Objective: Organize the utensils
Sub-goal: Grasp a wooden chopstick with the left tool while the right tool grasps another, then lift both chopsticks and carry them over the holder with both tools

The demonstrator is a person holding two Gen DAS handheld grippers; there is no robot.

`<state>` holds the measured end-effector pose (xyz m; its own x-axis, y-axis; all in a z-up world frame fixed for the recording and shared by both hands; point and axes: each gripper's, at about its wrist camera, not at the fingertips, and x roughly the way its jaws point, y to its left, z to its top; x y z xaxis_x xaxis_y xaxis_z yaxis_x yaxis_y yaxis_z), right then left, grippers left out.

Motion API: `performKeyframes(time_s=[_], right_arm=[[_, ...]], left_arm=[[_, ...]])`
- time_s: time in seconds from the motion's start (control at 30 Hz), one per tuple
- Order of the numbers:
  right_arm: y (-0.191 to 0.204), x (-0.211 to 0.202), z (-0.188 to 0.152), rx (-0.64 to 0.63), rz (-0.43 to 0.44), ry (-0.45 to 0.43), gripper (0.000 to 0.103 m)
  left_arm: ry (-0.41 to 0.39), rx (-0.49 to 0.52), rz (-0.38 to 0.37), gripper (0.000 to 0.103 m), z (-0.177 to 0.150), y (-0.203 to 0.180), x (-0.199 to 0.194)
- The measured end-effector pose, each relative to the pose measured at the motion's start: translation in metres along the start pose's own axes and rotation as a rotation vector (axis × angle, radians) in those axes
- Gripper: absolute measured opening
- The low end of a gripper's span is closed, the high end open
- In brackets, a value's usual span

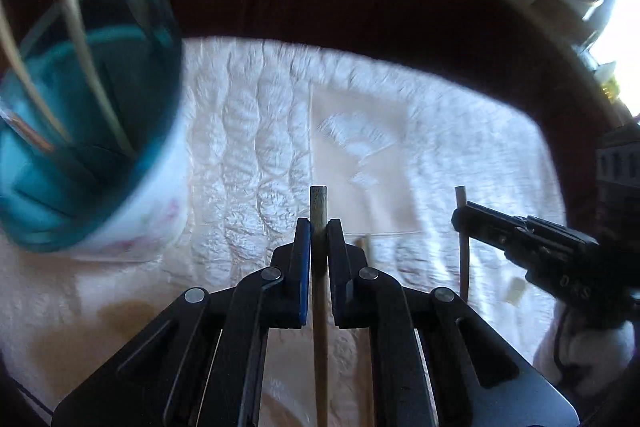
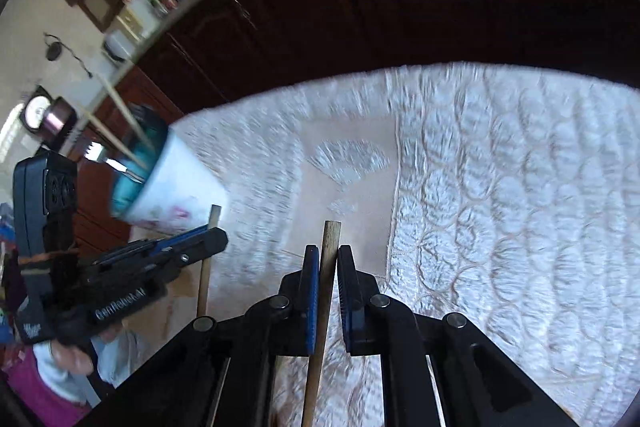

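A: Nearest the lens, left gripper (image 1: 319, 227): jaws closed down on a wooden chopstick (image 1: 319, 203), gripped just below its top end.
B: Right gripper (image 2: 328, 253)?
A: Same, clamped on a second chopstick (image 2: 331, 235). Probably one stick each, so both go into the cup (image 1: 132, 203) on the white quilted cloth (image 1: 248, 131), where other sticks already stand.
B: Unclear items?
A: Lower stick ends cut off. Cup blurred; its contents hard to sort.
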<state>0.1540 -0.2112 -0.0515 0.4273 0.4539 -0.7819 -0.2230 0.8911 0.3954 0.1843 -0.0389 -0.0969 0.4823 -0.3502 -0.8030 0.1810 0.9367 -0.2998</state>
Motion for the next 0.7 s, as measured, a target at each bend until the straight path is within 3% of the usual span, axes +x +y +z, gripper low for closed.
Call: performKeyframes(time_s=[0.4,0.7], right_arm=[[0.053,-0.09,-0.016,-0.147,0.039,-0.134,0.008],[0.094,-0.107,-0.002,-0.222,0.06,-0.186,0.007]], left_arm=[[-0.157,0.078,-0.057,0.007,-0.029,-0.007,-0.122],[-0.253,0.058,-0.073,0.007,-0.026,0.006,-0.185]])
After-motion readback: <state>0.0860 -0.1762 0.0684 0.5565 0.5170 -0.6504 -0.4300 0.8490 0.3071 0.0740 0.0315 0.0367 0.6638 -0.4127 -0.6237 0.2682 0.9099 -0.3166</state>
